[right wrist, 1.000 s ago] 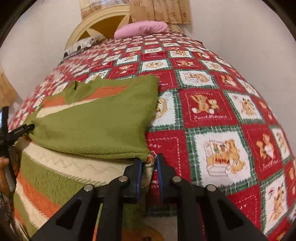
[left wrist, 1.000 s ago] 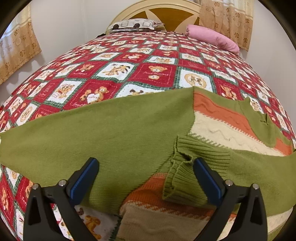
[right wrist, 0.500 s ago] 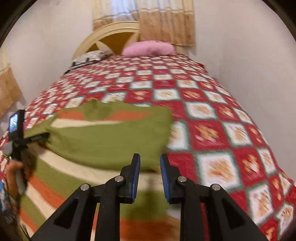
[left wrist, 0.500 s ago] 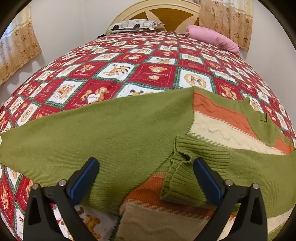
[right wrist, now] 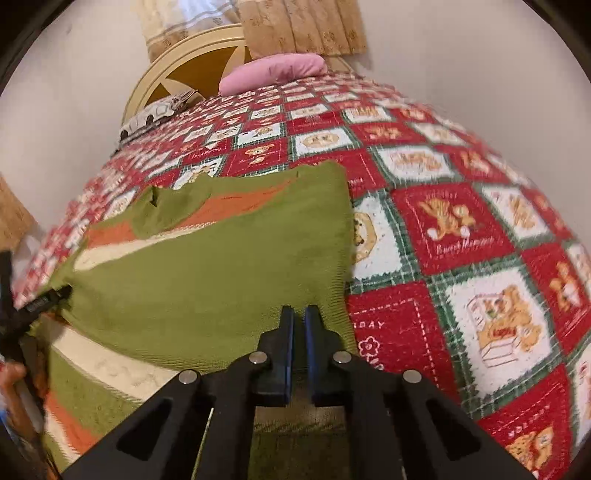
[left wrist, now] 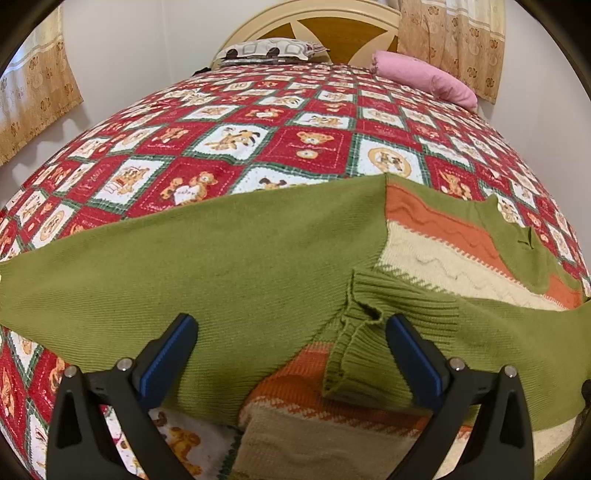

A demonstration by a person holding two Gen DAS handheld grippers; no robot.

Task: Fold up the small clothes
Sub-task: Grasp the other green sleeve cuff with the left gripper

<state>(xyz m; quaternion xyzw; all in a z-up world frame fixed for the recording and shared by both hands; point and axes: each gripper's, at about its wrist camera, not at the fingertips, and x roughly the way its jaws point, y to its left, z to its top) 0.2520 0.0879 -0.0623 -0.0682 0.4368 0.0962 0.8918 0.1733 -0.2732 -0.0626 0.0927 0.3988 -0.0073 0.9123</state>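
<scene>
A small knitted sweater (left wrist: 229, 266), green with orange and cream stripes, lies on the bed with its sleeves folded across the body. My left gripper (left wrist: 291, 328) is open just above it, fingers either side of the ribbed green cuff (left wrist: 369, 332). In the right wrist view the sweater (right wrist: 207, 280) shows its folded right side. My right gripper (right wrist: 299, 314) has its jaws nearly together at the sweater's right edge; whether cloth lies between them is hidden. The left gripper (right wrist: 22, 306) shows at the left edge of that view.
The red, white and green teddy-bear quilt (left wrist: 295, 140) covers the bed. A pink pillow (left wrist: 424, 79) and a patterned pillow (left wrist: 269, 50) lie at the headboard. A wall runs close along the bed's right side (right wrist: 480, 74). Curtains hang behind (right wrist: 303, 26).
My right gripper lifted off the sweater's lower right corner with jaws slightly apart, then came down at its right edge with jaws closer together. The left gripper and the sleeve stayed still.
</scene>
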